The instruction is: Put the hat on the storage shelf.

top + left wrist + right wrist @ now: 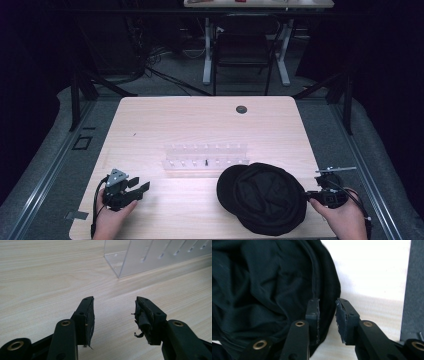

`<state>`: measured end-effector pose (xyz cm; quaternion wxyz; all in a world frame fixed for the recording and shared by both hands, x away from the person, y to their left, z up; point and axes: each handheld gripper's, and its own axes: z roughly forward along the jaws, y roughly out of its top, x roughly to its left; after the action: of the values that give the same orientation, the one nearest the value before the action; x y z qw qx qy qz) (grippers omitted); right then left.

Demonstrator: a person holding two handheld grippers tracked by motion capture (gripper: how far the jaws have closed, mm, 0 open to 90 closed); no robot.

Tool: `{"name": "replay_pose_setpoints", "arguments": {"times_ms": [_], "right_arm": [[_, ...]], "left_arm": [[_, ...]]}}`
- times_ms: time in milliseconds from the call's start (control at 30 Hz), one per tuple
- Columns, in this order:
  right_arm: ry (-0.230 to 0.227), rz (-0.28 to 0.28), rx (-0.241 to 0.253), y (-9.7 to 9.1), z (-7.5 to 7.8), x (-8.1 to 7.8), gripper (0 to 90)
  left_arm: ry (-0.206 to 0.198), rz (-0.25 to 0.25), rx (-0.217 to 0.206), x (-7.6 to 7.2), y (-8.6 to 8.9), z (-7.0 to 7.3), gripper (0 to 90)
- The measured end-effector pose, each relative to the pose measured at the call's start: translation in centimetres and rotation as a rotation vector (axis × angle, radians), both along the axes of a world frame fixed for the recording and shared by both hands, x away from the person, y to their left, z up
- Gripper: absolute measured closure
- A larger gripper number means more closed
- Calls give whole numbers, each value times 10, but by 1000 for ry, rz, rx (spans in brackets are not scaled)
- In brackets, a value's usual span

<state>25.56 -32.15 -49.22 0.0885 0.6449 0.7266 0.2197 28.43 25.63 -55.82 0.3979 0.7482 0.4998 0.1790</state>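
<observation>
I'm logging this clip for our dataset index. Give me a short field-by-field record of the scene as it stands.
surface: light wooden table
objects: black cap, clear acrylic rack
cap position: front right, before the rack
left claw: open, empty, over bare wood
right claw: open, jaws straddling the cap's edge, not yet closed
hands: one on each claw

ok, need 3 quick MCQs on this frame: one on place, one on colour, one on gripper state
1. Where does the clear acrylic rack stand?
A. mid-table, behind the hat
B. at the table's near left corner
C. on the floor

2. What colour is the fabric hat?
A. white
B. black
C. red

3. How is the left gripper?
A. shut on the hat
B. shut on the rack
C. open over bare table

Answers: 1 A, the high view shows the rack at the table's middle, just beyond the hat. 2 B, dark in both views. 3 C, its jaws stand apart with only wood between them.
</observation>
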Motion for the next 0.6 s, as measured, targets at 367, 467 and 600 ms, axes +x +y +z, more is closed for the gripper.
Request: {"name": "replay_pose_setpoints", "arguments": {"times_ms": [367,467,600], "right_arm": [[81,3,72,-10,-13,9,872],[78,6,81,-13,-12,12,884],[70,-7,75,-16,-9,19,887]], "left_arm": [[6,3,11,0,-3,-2,506],[9,4,9,1,-3,-2,509],[10,4,13,1,-2,-2,514]]}}
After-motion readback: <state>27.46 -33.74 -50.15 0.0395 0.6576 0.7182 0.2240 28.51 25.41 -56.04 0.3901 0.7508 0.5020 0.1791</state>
